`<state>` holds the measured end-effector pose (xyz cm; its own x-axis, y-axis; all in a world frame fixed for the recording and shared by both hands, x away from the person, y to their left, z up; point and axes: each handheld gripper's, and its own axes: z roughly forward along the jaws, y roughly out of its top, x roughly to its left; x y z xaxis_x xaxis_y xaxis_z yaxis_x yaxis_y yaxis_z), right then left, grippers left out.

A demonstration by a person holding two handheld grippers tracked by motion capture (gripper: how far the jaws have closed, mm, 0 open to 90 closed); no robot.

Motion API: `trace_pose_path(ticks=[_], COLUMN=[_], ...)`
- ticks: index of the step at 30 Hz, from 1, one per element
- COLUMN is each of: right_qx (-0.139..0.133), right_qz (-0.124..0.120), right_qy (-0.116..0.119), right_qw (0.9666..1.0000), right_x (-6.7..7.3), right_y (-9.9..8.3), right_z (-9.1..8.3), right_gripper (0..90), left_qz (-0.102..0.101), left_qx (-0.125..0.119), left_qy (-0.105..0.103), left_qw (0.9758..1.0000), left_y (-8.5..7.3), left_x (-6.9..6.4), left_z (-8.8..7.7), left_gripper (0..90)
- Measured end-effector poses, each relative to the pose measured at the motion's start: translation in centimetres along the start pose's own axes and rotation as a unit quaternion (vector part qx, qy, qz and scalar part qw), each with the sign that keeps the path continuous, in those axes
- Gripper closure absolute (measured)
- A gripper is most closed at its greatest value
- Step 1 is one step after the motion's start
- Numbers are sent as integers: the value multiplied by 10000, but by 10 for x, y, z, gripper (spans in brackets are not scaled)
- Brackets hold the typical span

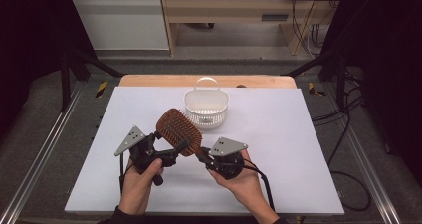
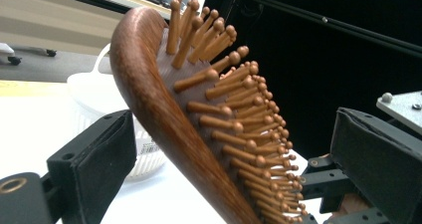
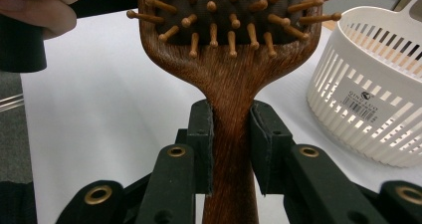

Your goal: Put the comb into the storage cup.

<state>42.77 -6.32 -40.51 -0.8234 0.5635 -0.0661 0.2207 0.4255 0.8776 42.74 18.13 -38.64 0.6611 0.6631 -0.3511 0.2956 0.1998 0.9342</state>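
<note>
While clamped at its handle by the right hand-held gripper (image 3: 231,144), hairbrush (image 3: 229,40) rises

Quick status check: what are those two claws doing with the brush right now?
Right gripper shut on brown wooden paddle hairbrush handle. Left gripper open around brush head. White slotted plastic basket behind, apart.

Bright, even overhead light – dark surroundings, faint shadows, close gripper views slightly soft.
</note>
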Motion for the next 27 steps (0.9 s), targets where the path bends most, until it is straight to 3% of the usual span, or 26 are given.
trace_pose_path(ticks=[12,27], right_qx=[-6,2], right_qz=[-127,-145], right_qy=[25,13], right_qw=[9999,9999], right_x=[9,11], right_y=[-1,-2], right_z=[5,7], right_gripper=[732,731], left_qz=[-477,-594], left_qx=[-123,-141], left_qy=[153,145], left_qw=[9987,9980], left_y=[-2,-2], left_x=[9,8], left_z=[-3,-4], left_gripper=[139,249])
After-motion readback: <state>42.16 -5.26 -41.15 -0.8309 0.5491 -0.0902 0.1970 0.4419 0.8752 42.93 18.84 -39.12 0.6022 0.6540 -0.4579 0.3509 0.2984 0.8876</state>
